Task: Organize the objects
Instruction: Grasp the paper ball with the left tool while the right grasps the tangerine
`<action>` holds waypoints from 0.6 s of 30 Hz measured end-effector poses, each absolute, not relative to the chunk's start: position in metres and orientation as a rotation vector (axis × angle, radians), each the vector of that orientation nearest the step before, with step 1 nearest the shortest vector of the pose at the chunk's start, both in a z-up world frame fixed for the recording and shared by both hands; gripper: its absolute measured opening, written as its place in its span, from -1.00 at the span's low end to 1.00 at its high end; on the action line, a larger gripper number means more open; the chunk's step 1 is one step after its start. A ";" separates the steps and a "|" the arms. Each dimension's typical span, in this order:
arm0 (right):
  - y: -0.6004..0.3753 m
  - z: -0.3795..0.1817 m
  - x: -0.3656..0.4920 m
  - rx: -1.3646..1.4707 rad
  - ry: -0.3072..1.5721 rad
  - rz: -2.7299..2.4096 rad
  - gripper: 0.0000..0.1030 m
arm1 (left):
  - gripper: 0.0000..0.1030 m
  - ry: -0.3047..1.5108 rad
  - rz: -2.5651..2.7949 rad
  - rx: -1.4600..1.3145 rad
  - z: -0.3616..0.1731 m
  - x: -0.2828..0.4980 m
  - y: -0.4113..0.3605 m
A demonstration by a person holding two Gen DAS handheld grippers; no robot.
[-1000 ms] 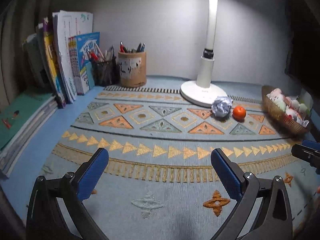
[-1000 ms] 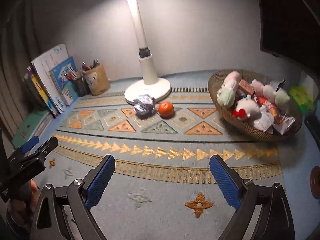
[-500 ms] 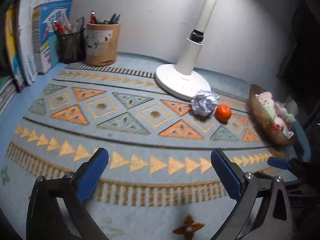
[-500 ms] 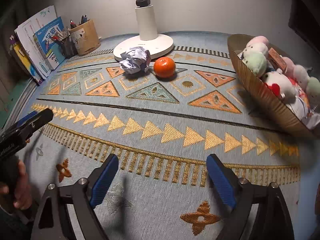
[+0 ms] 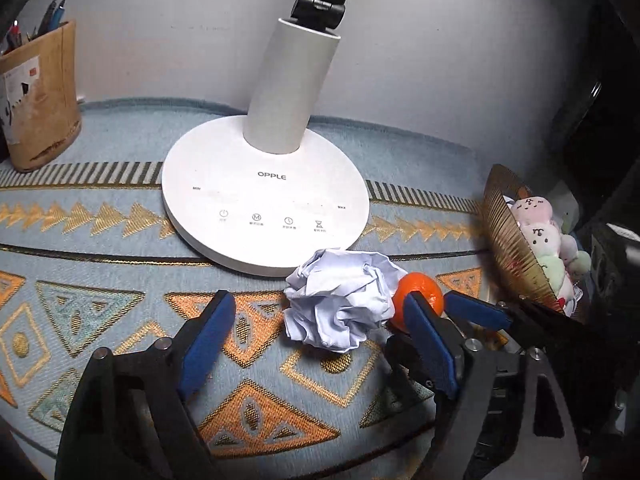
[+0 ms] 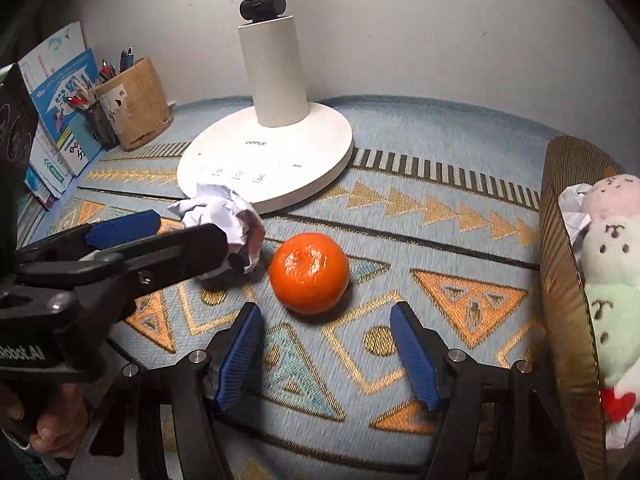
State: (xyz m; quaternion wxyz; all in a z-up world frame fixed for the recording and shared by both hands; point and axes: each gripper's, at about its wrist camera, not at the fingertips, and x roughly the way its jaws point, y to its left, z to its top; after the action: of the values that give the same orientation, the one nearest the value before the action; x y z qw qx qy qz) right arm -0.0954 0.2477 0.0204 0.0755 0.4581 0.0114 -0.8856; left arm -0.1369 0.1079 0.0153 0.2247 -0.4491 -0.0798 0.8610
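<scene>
Left wrist view: left gripper (image 5: pixel 320 336) is spread wide w/ nothing held, lined up on the paper ball (image 5: pixel 340 298), which lies on the patterned mat (image 5: pixel 100 280) just near of the lamp base (image 5: pixel 264 200). The ball sits between and a bit beyond the blue pads, not yet touched. The orange (image 5: pixel 420 294) lies just right of the paper, partly hidden by the right pad; whether the two touch, can't tell.

Right wrist view: right gripper (image 6: pixel 326 354) is also wide apart and empty, aimed at the orange (image 6: pixel 309 273), which is a little past the pad tips. The basket (image 6: pixel 568 264) of plush toys (image 6: pixel 610 248) sits at the far-right edge, w/ what looks like white paper already inside. Pen cup (image 6: pixel 136 104) and books (image 6: pixel 60 120) stand far left.

Progress, as a judgement: early on. Both loose items are on the mat, neither picked up. Approach looks about done for both sides. Left to do: close on paper and orange, lift, then put each away. The basket is prob the spot for the orange; where the paper goes isn't clear.
</scene>
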 end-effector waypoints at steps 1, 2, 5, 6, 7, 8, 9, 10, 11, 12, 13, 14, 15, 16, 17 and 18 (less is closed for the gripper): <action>0.246 0.021 -0.097 1.359 0.039 -2.656 0.28 | 0.46 -0.213 2.395 -1.228 0.016 -0.136 0.109; 0.244 0.021 -0.099 1.353 0.059 -2.659 0.27 | 0.44 -0.222 2.388 -1.216 0.018 -0.135 0.109; 0.236 0.018 -0.105 1.356 0.114 -2.653 0.06 | 0.12 -0.235 2.375 -1.225 0.014 -0.135 0.110; 0.234 0.019 -0.105 1.349 0.130 -2.663 -0.02 | -0.05 -0.236 2.373 -1.219 0.015 -0.134 0.111; 0.234 0.019 -0.104 1.344 0.132 -2.660 -0.12 | -0.06 -0.231 2.371 -1.217 0.015 -0.134 0.112; 0.234 0.020 -0.104 1.341 0.129 -2.659 -0.25 | -0.08 -0.222 2.377 -1.212 0.015 -0.133 0.113; 0.235 0.020 -0.102 1.338 0.121 -2.661 -0.26 | -0.11 -0.214 2.384 -1.205 0.017 -0.131 0.114; 0.237 0.021 -0.101 1.332 0.110 -2.664 -0.26 | -0.11 -0.208 2.388 -1.200 0.017 -0.130 0.114; 0.239 0.023 -0.099 1.319 0.093 -2.669 -0.26 | -0.11 -0.208 2.387 -1.196 0.019 -0.127 0.114; 0.241 0.026 -0.095 1.302 0.073 -2.675 -0.26 | -0.11 -0.207 2.386 -1.185 0.021 -0.122 0.113; 0.244 0.029 -0.091 1.286 0.047 -2.676 -0.26 | -0.11 -0.191 2.392 -1.175 0.024 -0.116 0.110; 0.247 0.031 -0.086 1.282 0.014 -2.666 -0.26 | -0.11 -0.173 2.407 -1.164 0.028 -0.108 0.108; 0.249 0.033 -0.080 1.297 -0.012 -2.650 -0.26 | -0.11 -0.155 2.421 -1.163 0.031 -0.100 0.106; 0.251 0.035 -0.072 1.309 -0.028 -2.644 -0.26 | -0.11 -0.134 2.437 -1.162 0.034 -0.091 0.103; 0.252 0.039 -0.062 1.307 -0.029 -2.642 -0.26 | -0.11 -0.116 2.456 -1.156 0.038 -0.080 0.100; 0.254 0.043 -0.048 1.291 -0.027 -2.640 -0.26 | -0.11 -0.097 2.471 -1.145 0.041 -0.067 0.098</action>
State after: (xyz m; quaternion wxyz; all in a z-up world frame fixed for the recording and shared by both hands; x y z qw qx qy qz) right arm -0.0482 0.2536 0.0428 0.1013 0.4372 -0.0090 -0.8936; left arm -0.0667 0.0975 0.0414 0.2067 -0.4111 -0.0349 0.8872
